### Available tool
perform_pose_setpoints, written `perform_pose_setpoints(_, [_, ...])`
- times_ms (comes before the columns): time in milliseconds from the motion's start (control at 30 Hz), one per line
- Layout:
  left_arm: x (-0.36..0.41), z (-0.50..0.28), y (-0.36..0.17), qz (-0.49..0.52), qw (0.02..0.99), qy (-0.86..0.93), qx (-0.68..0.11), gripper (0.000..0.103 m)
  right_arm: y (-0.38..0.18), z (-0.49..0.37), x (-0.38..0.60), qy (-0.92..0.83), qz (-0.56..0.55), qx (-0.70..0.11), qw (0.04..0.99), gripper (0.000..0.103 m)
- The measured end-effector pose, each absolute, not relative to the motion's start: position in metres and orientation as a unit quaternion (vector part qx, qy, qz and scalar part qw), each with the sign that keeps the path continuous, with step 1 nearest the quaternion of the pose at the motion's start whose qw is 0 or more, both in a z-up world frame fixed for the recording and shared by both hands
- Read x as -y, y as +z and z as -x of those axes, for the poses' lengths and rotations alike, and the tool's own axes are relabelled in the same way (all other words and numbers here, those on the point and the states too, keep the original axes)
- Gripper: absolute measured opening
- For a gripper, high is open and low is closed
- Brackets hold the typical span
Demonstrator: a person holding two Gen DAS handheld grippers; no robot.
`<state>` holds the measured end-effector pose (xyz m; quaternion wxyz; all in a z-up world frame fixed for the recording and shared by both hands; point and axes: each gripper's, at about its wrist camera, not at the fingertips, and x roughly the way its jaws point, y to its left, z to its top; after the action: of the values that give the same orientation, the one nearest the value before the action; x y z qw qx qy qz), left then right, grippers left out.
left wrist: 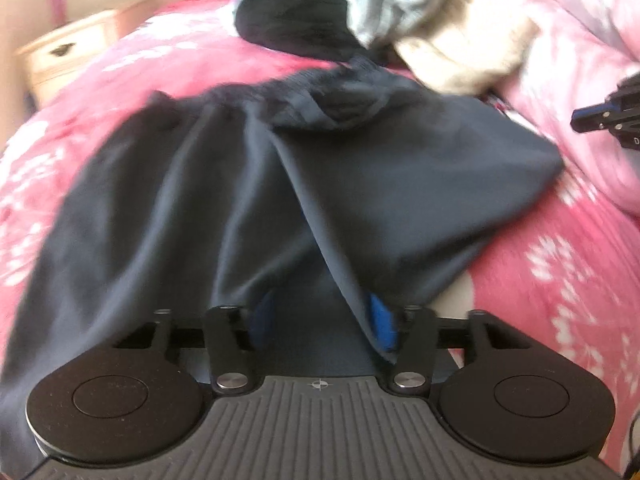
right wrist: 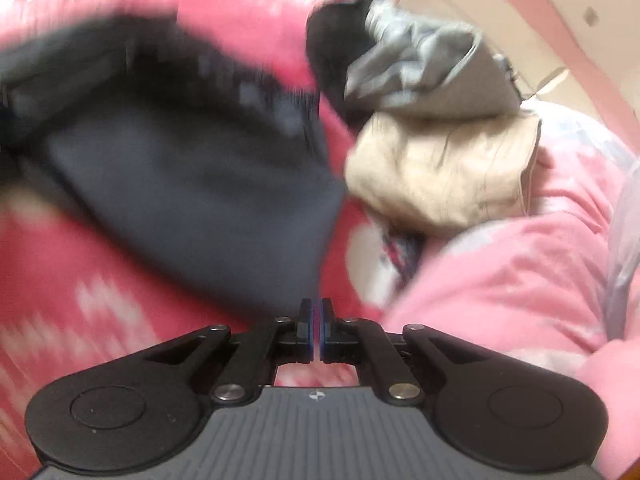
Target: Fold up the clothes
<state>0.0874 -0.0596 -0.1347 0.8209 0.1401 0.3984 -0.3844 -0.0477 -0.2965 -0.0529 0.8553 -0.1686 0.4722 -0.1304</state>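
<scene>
Left wrist cam: sits low behind the left gripper [left wrist: 322, 324], looks forward across the bed [left wrist: 100, 80] toward its far edge, very close to the dark trousers [left wrist: 224, 184], which fill mid-frame. A nightstand [left wrist: 68, 56] shows far left, the right gripper [left wrist: 612, 112] at the right edge.

Right wrist cam: behind the right gripper [right wrist: 317, 330], angled down and forward at the bed [right wrist: 100, 272], heavy blur. Trousers [right wrist: 192, 184] on its left.

Shared: trousers, the clothes pile [left wrist: 360, 12] [right wrist: 420, 80] at the far side, the pink quilt [left wrist: 580, 20] [right wrist: 520, 272] on the right.
</scene>
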Motion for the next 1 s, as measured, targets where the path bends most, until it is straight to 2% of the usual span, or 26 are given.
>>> perform_pose_setpoints(133, [0.065, -0.091, -0.121, -0.084, 0.854, -0.357, -0.368, 0.053, -0.054, 0.011, 0.295, -0.095, 0.060, -0.419, 0.901, 0.002])
perform_pose_setpoints(233, [0.089, -0.097, -0.118, -0.052, 0.856, -0.363, -0.365, 0.053, -0.073, -0.034, 0.297, -0.036, -0.021, -0.417, 0.908, 0.002])
perform_pose_setpoints(400, [0.113, -0.089, -0.139, -0.082, 0.838, -0.362, -0.401, 0.052, -0.104, -0.109, 0.302, 0.031, -0.123, -0.442, 0.888, 0.002])
perform_pose_setpoints(700, [0.106, -0.077, -0.151, -0.114, 0.834, -0.370, -0.392, 0.052, -0.136, -0.161, 0.338, 0.000, -0.284, -0.376, 0.882, 0.002])
perform_pose_setpoints(833, [0.096, -0.078, -0.144, -0.093, 0.837, -0.368, -0.394, 0.053, -0.115, -0.118, 0.343, 0.010, -0.296, -0.340, 0.893, 0.003])
perform_pose_setpoints(1000, [0.071, -0.094, -0.134, -0.017, 0.840, -0.346, -0.416, 0.054, -0.101, -0.044, 0.324, 0.029, -0.268, -0.341, 0.901, 0.003])
